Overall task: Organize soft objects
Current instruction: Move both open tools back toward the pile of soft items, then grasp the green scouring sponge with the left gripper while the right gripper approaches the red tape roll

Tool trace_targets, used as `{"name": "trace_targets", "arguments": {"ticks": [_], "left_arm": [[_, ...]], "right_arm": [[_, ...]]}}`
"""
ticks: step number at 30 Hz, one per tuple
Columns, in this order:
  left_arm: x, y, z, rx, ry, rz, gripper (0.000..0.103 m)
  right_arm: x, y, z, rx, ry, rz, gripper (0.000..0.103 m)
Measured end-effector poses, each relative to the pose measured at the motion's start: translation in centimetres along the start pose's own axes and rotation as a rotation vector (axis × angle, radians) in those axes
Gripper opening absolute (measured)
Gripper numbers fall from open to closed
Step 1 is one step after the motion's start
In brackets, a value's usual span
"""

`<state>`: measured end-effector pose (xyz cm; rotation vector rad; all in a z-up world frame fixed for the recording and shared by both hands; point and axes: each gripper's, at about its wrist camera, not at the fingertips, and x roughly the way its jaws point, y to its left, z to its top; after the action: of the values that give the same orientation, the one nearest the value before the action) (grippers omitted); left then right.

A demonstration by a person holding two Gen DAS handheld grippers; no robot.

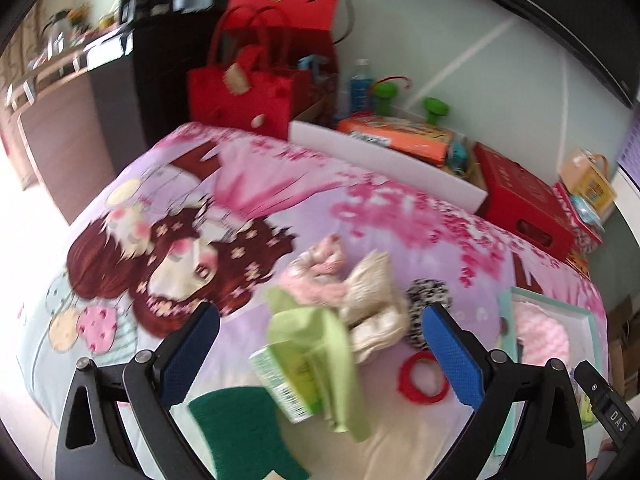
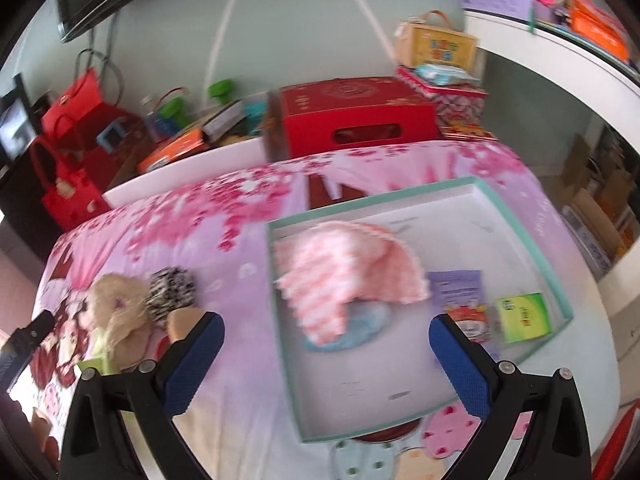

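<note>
Blue-padded and spread wide, my left claw (image 1: 320, 354) gripped nothing as it hung over the pile on the bed (image 1: 248, 168), and my right claw (image 2: 326, 360) was equally released above the shallow mint-rimmed box (image 2: 520, 216). Through the left wrist camera I saw what the other view mostly hid: a lime-green cloth (image 1: 320, 344) draped over a small green-and-white carton (image 1: 280, 384), a dark green pad (image 1: 240, 436) at the near edge, a red ring (image 1: 422, 380) lying flat, a beige knitted piece (image 1: 372, 292) touching a pink fluffy bundle (image 1: 320, 268), and a black-and-white scrunchie (image 1: 428, 296) just beside them. From that side the box showed only as a sliver at the right. The right wrist camera gave me the box's inside: a pink-and-white knitted cloth (image 2: 352, 272) lay over a blue cloth (image 2: 352, 332), with a purple packet (image 2: 460, 292) and a green packet (image 2: 524, 316) near the right wall. It also caught the beige piece and scrunchie at far left, well apart from the box.
</note>
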<state>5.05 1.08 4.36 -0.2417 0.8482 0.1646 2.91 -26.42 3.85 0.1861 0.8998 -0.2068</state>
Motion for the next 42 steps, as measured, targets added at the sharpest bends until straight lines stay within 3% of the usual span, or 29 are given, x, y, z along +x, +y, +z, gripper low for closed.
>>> {"name": "trace_targets", "arguments": {"ticks": [6, 10, 17, 31, 42], "left_arm": [[0.7, 3.1, -1.3, -0.077, 0.058, 0.048, 0.101], [1.1, 5.0, -2.3, -0.145, 0.091, 0.041, 0.101], [1.6, 6.1, -3.8, -0.148, 0.149, 0.068, 0.101], [3.7, 5.9, -7.0, -0.067, 0.291, 0.095, 0.101], [5.9, 6.2, -8.5, -0.071, 0.383, 0.089, 0.099]], "right_arm": [[0.9, 3.9, -1.1, -0.081, 0.048, 0.087, 0.103], [1.8, 6.3, -2.4, -0.127, 0.088, 0.138, 0.103], [3.6, 8.6, -4.1, -0.175, 0.151, 0.142, 0.103], [4.9, 8.6, -5.6, -0.156, 0.207, 0.130, 0.103], [5.7, 9.4, -6.3, -0.156, 0.236, 0.163, 0.103]]}}
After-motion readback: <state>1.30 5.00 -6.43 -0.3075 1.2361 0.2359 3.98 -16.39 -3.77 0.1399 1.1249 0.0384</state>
